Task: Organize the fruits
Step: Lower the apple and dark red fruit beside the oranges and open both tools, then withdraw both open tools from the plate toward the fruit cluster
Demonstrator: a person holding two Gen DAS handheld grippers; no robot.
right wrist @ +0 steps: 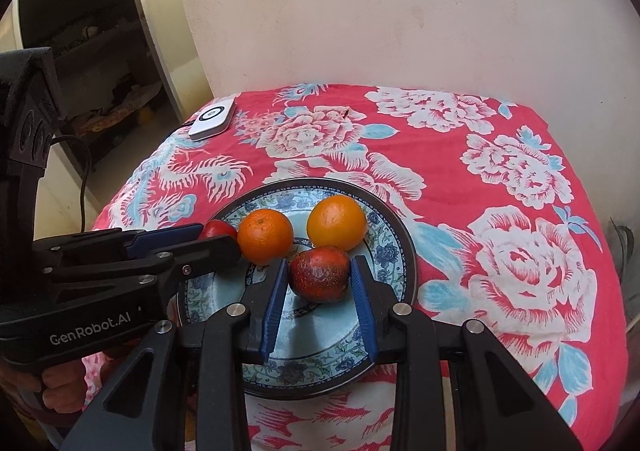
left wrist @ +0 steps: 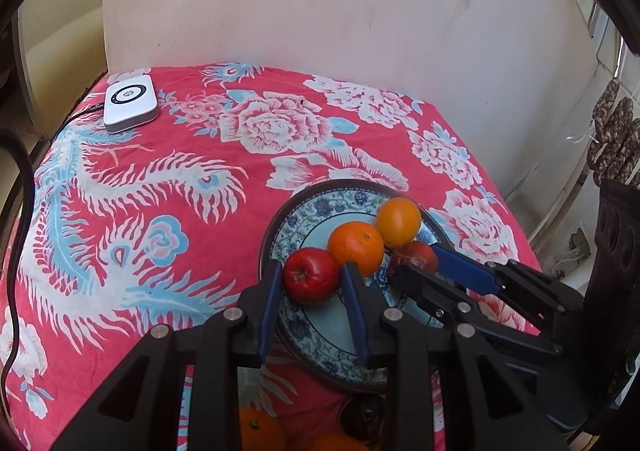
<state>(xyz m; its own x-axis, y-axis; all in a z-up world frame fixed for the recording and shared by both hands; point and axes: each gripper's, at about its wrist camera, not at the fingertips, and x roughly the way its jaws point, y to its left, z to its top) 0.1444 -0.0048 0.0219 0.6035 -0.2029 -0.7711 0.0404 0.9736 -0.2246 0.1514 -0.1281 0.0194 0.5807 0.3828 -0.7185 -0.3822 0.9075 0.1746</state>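
Note:
A blue-patterned plate on the red floral cloth holds a red apple, an orange, a yellower orange and a dark mottled red fruit. My left gripper is open, its fingers either side of the red apple with small gaps. My right gripper is open around the dark red fruit, not touching it. Both fruits rest on the plate.
A white device with a black cable lies at the cloth's far left corner. More oranges and a dark fruit lie near the front edge under my left gripper. A wall stands behind the table.

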